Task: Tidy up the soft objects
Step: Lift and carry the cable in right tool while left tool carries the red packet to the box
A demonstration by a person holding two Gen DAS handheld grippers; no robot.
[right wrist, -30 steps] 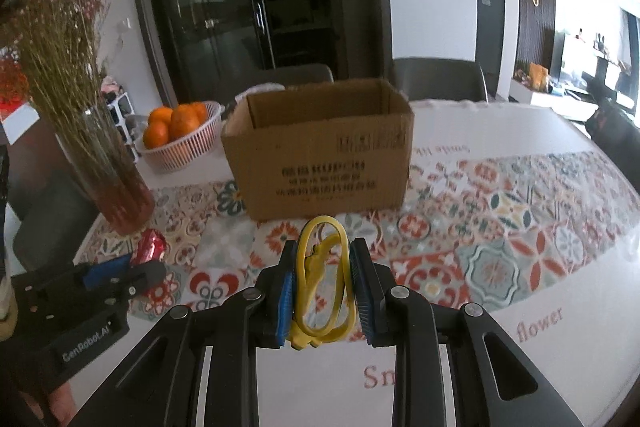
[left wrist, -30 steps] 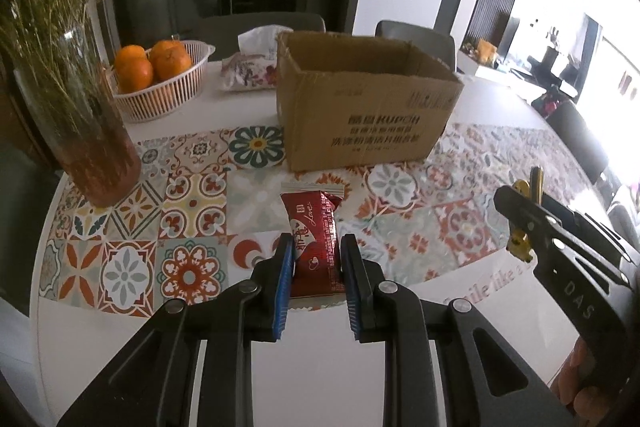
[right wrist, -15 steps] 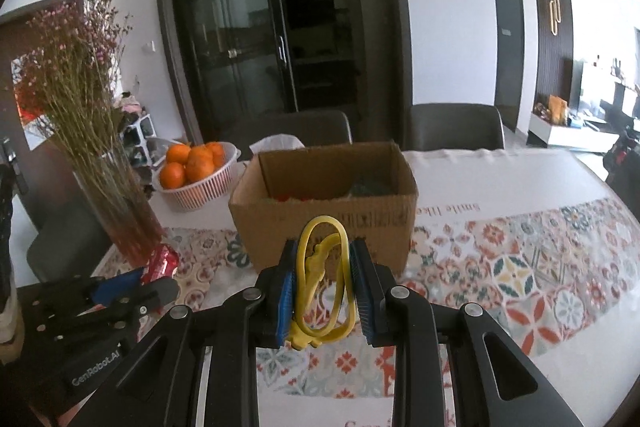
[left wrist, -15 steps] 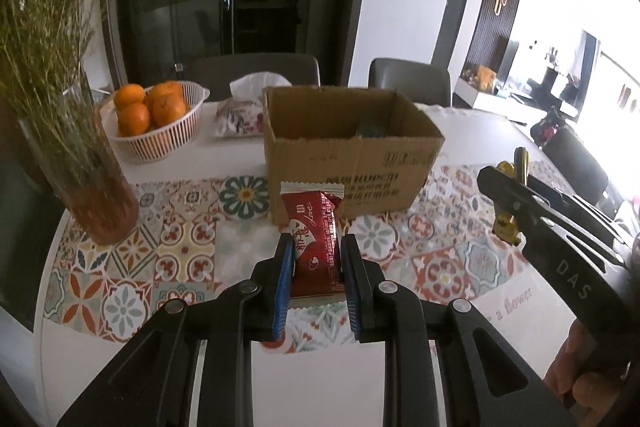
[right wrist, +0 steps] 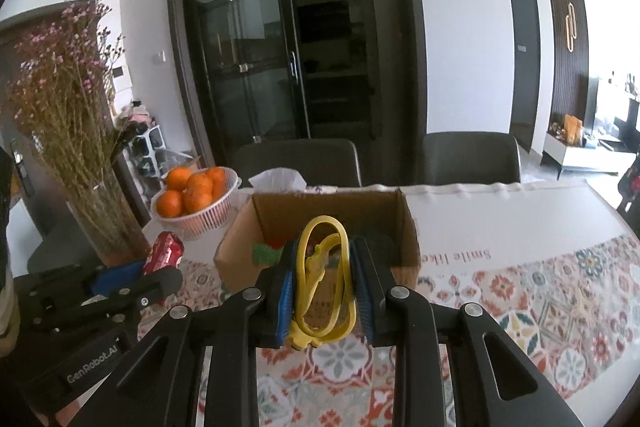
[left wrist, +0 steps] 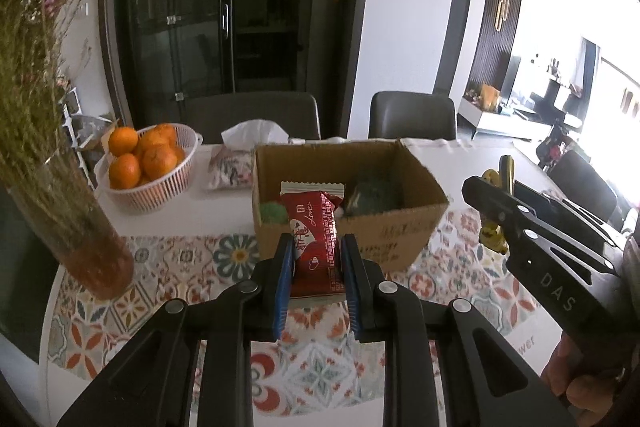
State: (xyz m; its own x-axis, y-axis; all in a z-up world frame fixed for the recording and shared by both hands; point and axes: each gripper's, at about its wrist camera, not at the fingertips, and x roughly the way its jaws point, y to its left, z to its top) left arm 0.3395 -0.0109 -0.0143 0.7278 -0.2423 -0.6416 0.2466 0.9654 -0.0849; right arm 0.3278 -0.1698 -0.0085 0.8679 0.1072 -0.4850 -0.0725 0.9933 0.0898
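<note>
A red snack packet [left wrist: 316,247] is sitting clamped between the blue pads of the left claw [left wrist: 314,269], low centre of the left view, in front of the open cardboard box [left wrist: 400,227]. The right claw [right wrist: 322,291] is gripping a yellow rubber loop [right wrist: 324,279], centre of its view. Behind the box, on the patterned surface [left wrist: 180,267], a basket of oranges [left wrist: 148,167] is standing at left.

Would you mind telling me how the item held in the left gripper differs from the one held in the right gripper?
The left gripper holds a red snack packet: a flat, sealed, printed wrapper with a crimped top edge. The right gripper holds a yellow rubber loop: thin, open in the middle and plain. The packet fills the gap between its pads, while the loop leaves see-through space. Both are clamped upright, lifted clear of the table, in front of the cardboard box.
</note>
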